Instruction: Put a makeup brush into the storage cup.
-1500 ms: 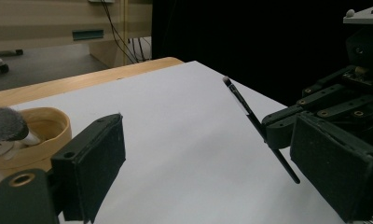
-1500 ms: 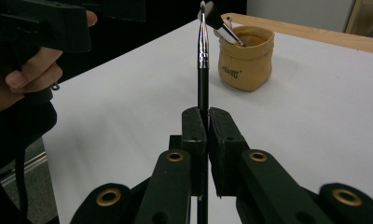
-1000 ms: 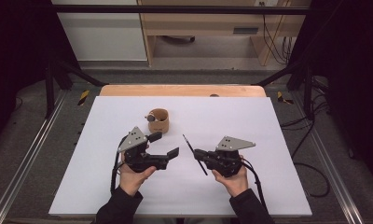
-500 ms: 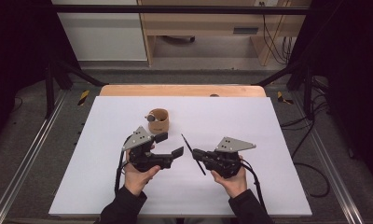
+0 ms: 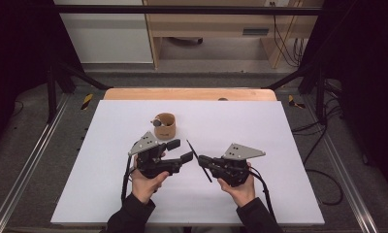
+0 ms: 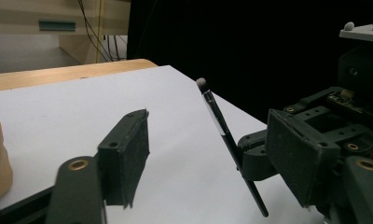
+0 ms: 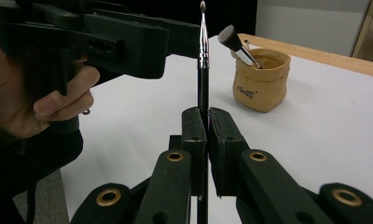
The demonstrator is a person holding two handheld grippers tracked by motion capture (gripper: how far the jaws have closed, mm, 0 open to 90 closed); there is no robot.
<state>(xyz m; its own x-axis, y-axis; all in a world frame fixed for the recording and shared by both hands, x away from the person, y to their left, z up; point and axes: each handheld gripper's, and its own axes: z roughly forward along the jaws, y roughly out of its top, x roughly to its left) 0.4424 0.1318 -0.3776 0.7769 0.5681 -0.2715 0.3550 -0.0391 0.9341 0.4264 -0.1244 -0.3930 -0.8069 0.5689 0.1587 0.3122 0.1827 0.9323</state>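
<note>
**Thin brush clamped in my right tongs, left tongs closing beside it**

A tan fabric pouch (image 5: pixel 165 125) holding a silver-handled makeup brush (image 7: pixel 237 43) stands behind my hands on the white table (image 5: pixel 289 145). My right gripper (image 5: pixel 202 160) is clamped on a slim black brush (image 5: pixel 198 160), held above the table. My left gripper (image 5: pixel 180 151), its jaws just closing, stands apart, empty.
</note>
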